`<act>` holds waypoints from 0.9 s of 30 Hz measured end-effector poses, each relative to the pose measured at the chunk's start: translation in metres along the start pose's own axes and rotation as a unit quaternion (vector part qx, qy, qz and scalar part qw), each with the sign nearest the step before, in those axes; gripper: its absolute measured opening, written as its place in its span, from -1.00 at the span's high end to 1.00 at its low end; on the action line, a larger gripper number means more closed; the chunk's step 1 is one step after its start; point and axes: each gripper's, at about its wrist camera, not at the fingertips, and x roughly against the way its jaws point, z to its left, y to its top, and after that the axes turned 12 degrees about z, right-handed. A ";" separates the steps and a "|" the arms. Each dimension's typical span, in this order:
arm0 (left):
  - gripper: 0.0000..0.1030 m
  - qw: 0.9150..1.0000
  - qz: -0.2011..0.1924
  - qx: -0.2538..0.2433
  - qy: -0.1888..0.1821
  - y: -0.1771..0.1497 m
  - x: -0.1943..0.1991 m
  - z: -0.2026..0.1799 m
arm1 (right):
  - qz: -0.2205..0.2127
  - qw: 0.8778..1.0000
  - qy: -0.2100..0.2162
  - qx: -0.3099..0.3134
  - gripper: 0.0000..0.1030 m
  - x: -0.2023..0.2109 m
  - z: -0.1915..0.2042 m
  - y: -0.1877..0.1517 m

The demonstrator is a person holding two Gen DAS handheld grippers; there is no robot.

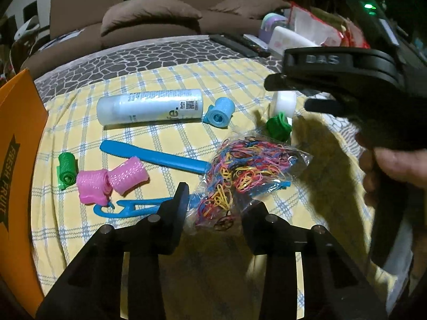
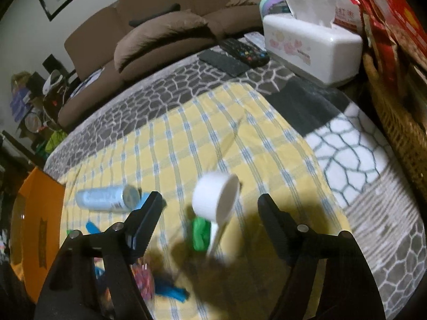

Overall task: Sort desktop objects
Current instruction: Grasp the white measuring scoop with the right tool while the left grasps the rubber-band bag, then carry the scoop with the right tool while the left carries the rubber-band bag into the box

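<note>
On the yellow checked cloth lie a pale blue bottle, a blue roll, a green roll, two pink rolls, a blue hanger and a clear bag of coloured rubber bands. My left gripper is open, its fingers either side of the bag's near end. My right gripper is open above a white measuring scoop and a second green roll; it also shows in the left wrist view.
An orange fruit box stands at the left edge. A white tissue box, remote controls and red packaging sit at the back right. A wicker basket is at the right. A brown sofa is behind.
</note>
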 end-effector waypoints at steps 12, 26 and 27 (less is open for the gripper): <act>0.36 1.000 -0.008 0.012 -0.010 0.002 0.012 0.009 | 0.026 1.000 -0.007 -0.006 0.55 -0.027 -0.003 0.006; 0.36 0.996 -0.072 0.054 -0.016 -0.011 0.108 0.058 | -0.013 0.996 0.055 0.064 0.55 0.044 0.056 0.005; 0.36 0.995 -0.076 0.057 -0.013 -0.013 0.114 0.062 | -0.012 0.996 0.058 0.070 0.55 0.045 0.063 0.003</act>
